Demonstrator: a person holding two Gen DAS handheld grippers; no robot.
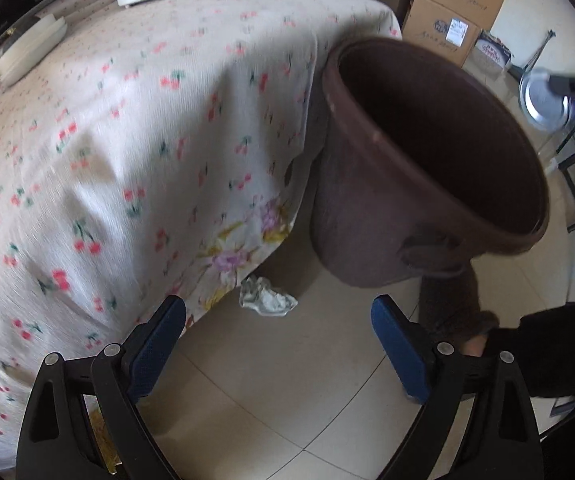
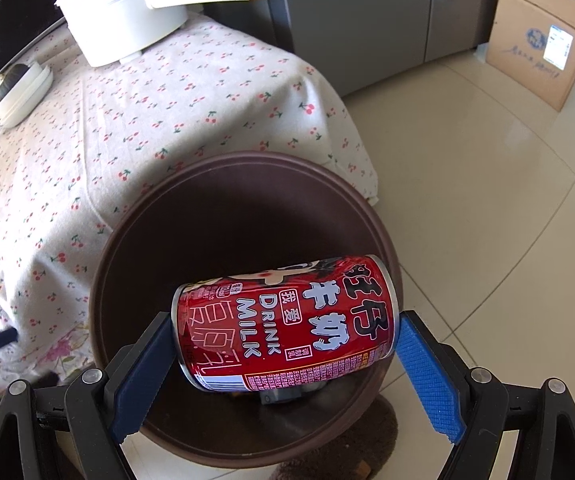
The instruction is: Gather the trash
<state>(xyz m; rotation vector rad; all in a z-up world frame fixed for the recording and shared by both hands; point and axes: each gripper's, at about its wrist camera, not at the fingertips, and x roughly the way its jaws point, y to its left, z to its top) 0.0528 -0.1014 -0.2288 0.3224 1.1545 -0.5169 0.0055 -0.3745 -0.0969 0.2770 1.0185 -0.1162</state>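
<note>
Meanwhile, at lower centre of the left wrist view, my left tongs (image 1: pixel 277 344) gape empty above crumpled paper (image 1: pixel 267 301) on the tiles, beside the brown bin (image 1: pixel 371 216). Centre of the right wrist view, my right tongs (image 2: pixel 283 356) bracket a red milk can (image 2: pixel 287 320), lying sideways over the bin's mouth (image 2: pixel 215 220); whether they grip it I cannot tell. Best release squarely over the opening, well inside the rim.

The left gripper (image 1: pixel 278 354) stands wide open, its blue-padded black fingers (image 1: pixel 397 350) spread apart with nothing between them — pointed downward. The right gripper (image 2: pixel 283 364) is open too, its blue pads (image 2: pixel 427 376) spread — whether they touch anything is unclear.
</note>
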